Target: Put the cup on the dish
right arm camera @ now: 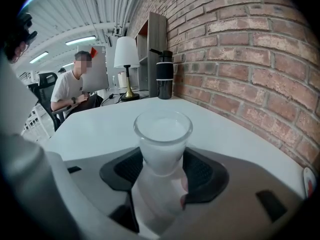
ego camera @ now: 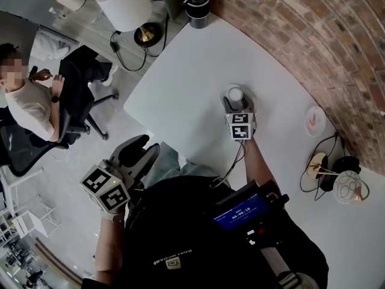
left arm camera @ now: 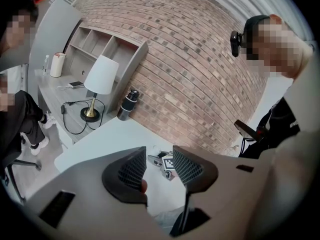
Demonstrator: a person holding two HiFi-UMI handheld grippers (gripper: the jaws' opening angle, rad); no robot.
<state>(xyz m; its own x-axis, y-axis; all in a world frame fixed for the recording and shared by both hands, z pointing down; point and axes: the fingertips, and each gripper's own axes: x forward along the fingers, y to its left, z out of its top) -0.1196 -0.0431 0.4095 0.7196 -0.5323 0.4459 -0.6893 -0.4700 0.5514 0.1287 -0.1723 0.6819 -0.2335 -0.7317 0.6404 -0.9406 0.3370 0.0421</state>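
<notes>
A frosted white cup [ego camera: 235, 94] stands upright over the white table [ego camera: 180, 83], and my right gripper [ego camera: 236, 102] is shut on it. In the right gripper view the cup [right arm camera: 162, 144] fills the gap, with both dark pads against its sides. A small white dish [ego camera: 314, 120] with a pink mark lies to the right near the brick wall, apart from the cup; its rim shows as the dish [right arm camera: 311, 182] at that view's right edge. My left gripper [ego camera: 136, 152] hangs off the table's near-left edge. It is the left gripper [left arm camera: 159, 167], open and holding nothing.
A black tumbler [ego camera: 197, 3] stands at the table's far corner, beside a white lamp [ego camera: 123, 5] on a lower surface. Cables, a black earpiece [ego camera: 344, 165] and a glass object [ego camera: 349, 187] lie at the right. A seated person [ego camera: 30, 104] is far left. The brick wall [ego camera: 313, 35] borders the table.
</notes>
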